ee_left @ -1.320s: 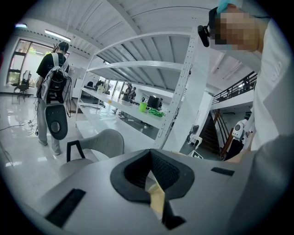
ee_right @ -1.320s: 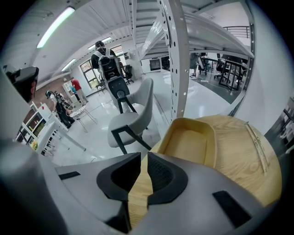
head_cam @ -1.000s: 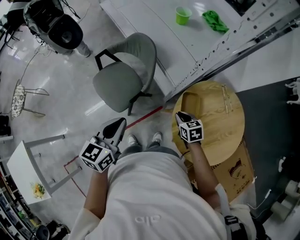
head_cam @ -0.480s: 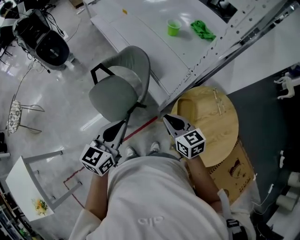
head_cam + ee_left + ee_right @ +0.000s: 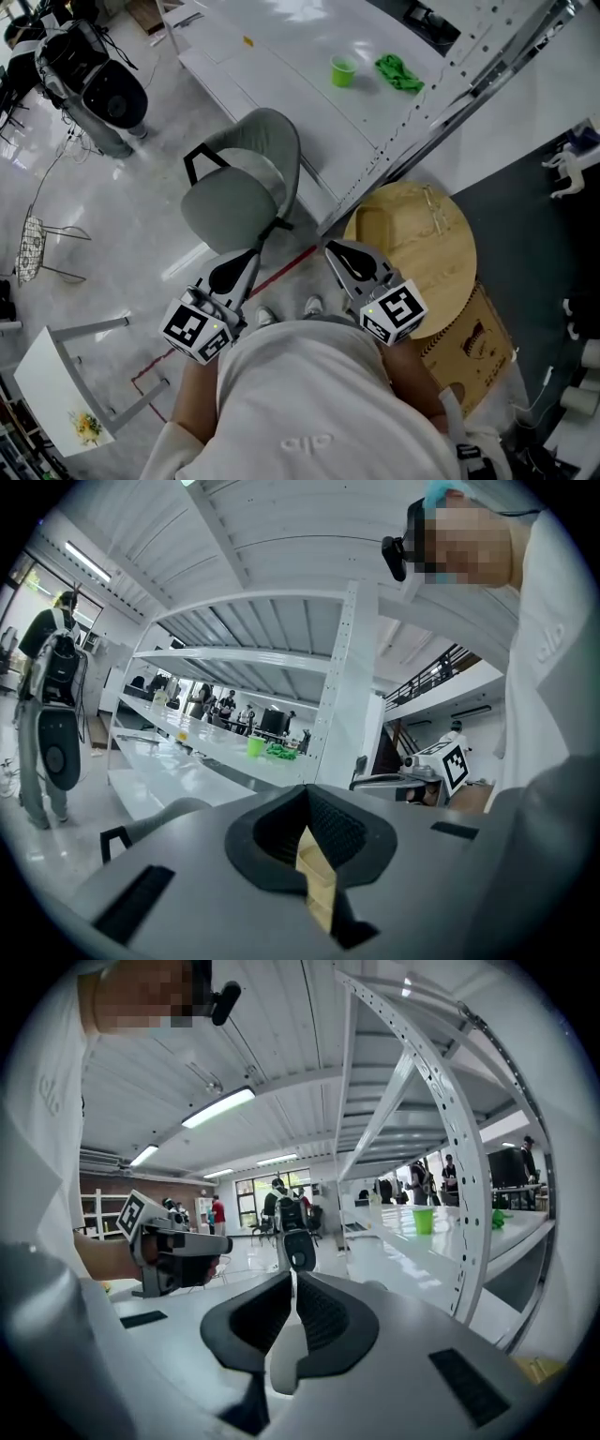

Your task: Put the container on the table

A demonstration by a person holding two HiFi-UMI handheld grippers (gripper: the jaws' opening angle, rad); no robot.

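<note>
Drawn back off the round table (image 5: 450, 281), the right gripper (image 5: 334, 249) is held closed on nothing, as is the left gripper (image 5: 246, 259). The container (image 5: 394, 220), a shallow wooden tray, is seen lying on that table just right of the right gripper's tips and farther from the left; its long axis cannot be told.

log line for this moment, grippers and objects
left hand-held gripper: shut, empty | right hand-held gripper: shut, empty | tray: on round stand, untouched | cup: on white table
</note>
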